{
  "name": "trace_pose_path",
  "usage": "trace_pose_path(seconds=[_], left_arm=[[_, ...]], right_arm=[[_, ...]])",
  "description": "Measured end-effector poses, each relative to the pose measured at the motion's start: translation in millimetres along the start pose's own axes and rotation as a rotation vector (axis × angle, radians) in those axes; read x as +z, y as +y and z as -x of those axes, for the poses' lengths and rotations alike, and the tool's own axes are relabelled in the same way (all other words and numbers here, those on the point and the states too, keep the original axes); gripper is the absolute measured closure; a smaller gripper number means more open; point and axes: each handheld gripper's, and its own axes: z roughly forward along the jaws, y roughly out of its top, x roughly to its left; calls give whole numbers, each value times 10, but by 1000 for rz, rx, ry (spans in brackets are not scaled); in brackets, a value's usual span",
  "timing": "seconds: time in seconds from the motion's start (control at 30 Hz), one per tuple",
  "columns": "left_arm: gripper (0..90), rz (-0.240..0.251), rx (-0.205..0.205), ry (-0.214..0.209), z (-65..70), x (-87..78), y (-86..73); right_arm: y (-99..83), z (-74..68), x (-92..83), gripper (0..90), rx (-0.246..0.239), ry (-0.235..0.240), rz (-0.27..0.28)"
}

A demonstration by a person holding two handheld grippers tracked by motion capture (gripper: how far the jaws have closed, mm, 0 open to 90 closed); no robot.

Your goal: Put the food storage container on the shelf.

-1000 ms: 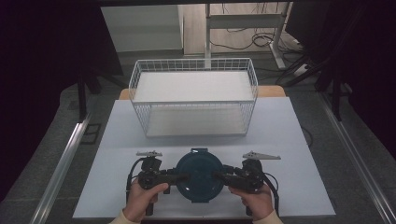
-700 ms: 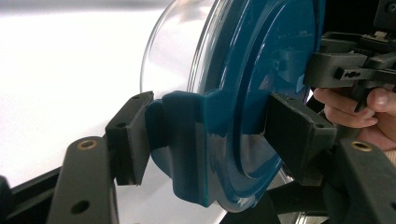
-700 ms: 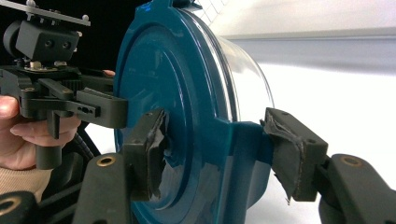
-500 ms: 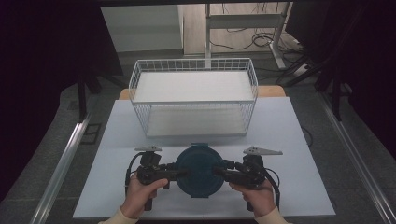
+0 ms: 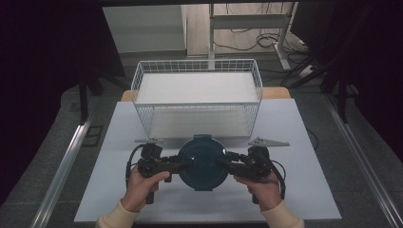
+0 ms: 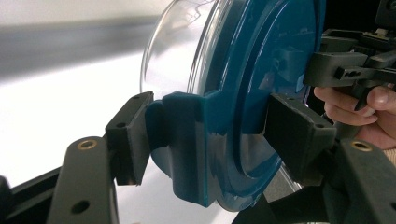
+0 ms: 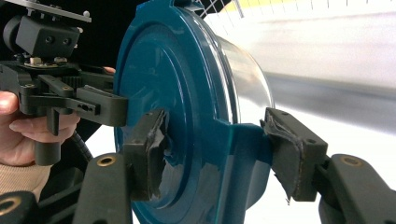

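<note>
From above, a round container with a teal lid [image 5: 203, 161] sits between the two grippers over the near part of the white table [image 5: 309, 142], just in front of a wire basket [image 5: 197, 95]. The left gripper [image 5: 187, 166] meets the lid at its left edge and the right gripper [image 5: 222, 161] at its right edge; a hand holds each.

In the left gripper view, the jaws are clamped on a teal latch tab [image 6: 187, 140] at the lid's rim, one pad on the tab's outer side and one on the lid's flat top. The clear bowl [image 6: 187, 51] shows behind the lid, and the other gripper grips the far rim.

In the right gripper view, the jaws grasp the opposite tab [image 7: 233, 149] the same way, pads pressing both faces. The container is tilted on edge in this view.
</note>
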Motion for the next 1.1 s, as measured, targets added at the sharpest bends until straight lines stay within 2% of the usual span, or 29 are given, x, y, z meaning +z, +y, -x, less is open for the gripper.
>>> trace_pose_path(seconds=[0.3,0.63,1.1], left_arm=[[345,20,20,7,88,-58,220],[345,52,75,19,241,-176,484],[345,65,81,15,266,-251,821]], right_arm=[[233,-15,-58,406,-24,-1,15],[499,-85,-174,406,-68,2,56],[870,-95,-203,406,-89,-3,59]])
